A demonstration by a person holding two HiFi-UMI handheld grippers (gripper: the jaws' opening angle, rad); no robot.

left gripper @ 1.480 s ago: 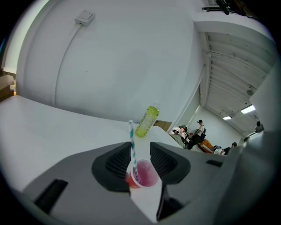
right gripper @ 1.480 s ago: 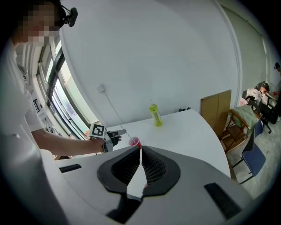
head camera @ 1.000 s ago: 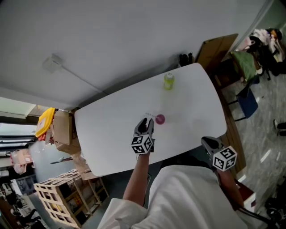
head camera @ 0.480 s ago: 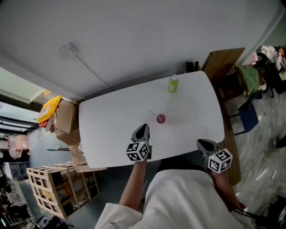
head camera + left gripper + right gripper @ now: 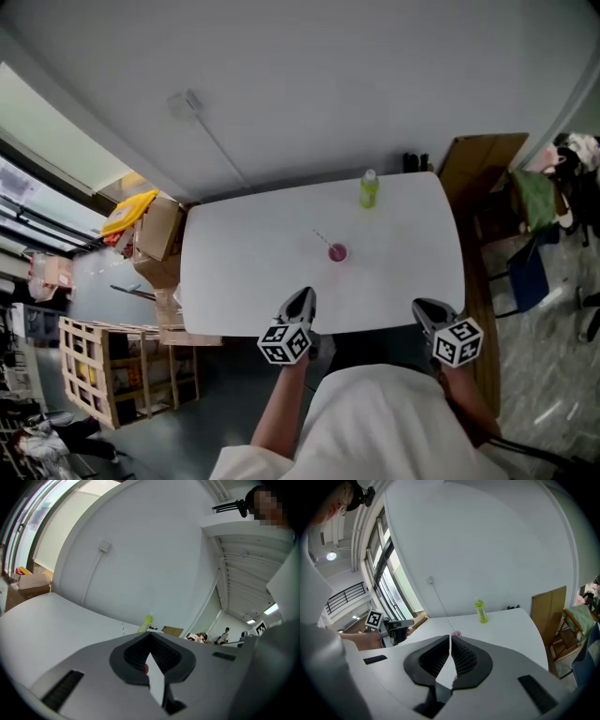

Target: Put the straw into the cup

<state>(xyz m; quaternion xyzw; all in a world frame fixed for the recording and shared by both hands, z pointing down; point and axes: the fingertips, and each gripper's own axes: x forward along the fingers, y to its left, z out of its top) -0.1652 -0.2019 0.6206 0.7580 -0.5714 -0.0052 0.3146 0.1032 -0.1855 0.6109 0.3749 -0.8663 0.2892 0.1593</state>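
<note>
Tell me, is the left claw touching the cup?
Apart. The head view shows the left claw shut at the near edge of the table, with bare surface between it and the cup.

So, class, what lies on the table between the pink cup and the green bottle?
Nothing. In the head view, only bare white table separates the pink cup from the green bottle.
</note>
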